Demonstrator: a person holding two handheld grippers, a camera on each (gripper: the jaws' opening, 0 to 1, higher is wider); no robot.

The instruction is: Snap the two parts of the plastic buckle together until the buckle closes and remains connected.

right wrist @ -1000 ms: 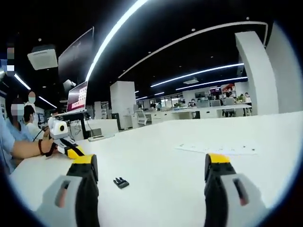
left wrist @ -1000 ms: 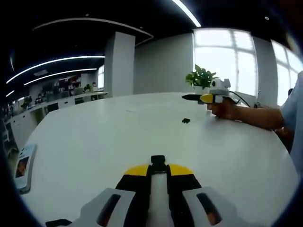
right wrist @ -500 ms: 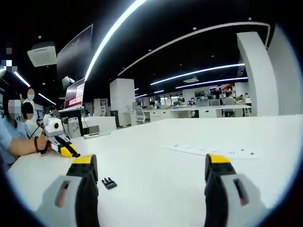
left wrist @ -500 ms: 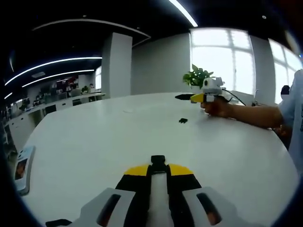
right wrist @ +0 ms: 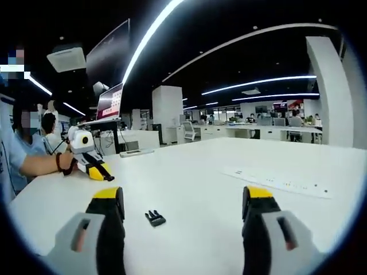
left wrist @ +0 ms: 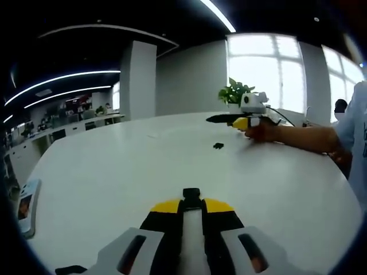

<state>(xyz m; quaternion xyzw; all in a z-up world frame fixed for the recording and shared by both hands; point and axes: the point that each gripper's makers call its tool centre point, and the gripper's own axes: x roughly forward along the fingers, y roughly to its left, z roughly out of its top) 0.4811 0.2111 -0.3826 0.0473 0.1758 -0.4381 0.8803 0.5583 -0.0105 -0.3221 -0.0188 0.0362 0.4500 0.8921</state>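
Low in the left gripper view, my left gripper (left wrist: pixel 191 201) is shut on a small black buckle part (left wrist: pixel 191 193) that pokes out between its yellow tips. The other black buckle part (left wrist: pixel 218 145) lies on the white table (left wrist: pixel 114 172), further out. Just beyond it a hand holds my right gripper (left wrist: pixel 215 119). In the right gripper view my right gripper (right wrist: pixel 183 197) stands wide open above the table. The loose buckle part (right wrist: pixel 155 217) lies between its jaws, nearer the left one. My left gripper (right wrist: pixel 106 176) appears at the left, held by a hand.
A phone (left wrist: pixel 26 205) lies near the table's left edge. At the far edge stands a potted plant (left wrist: pixel 232 91). A printed paper sheet (right wrist: pixel 281 182) lies ahead of my right jaw. A person's arm (left wrist: pixel 309 137) reaches in from the right.
My right gripper has shifted so that the loose buckle part now lies further in between its open jaws. My left gripper stays shut on its part and has barely moved.
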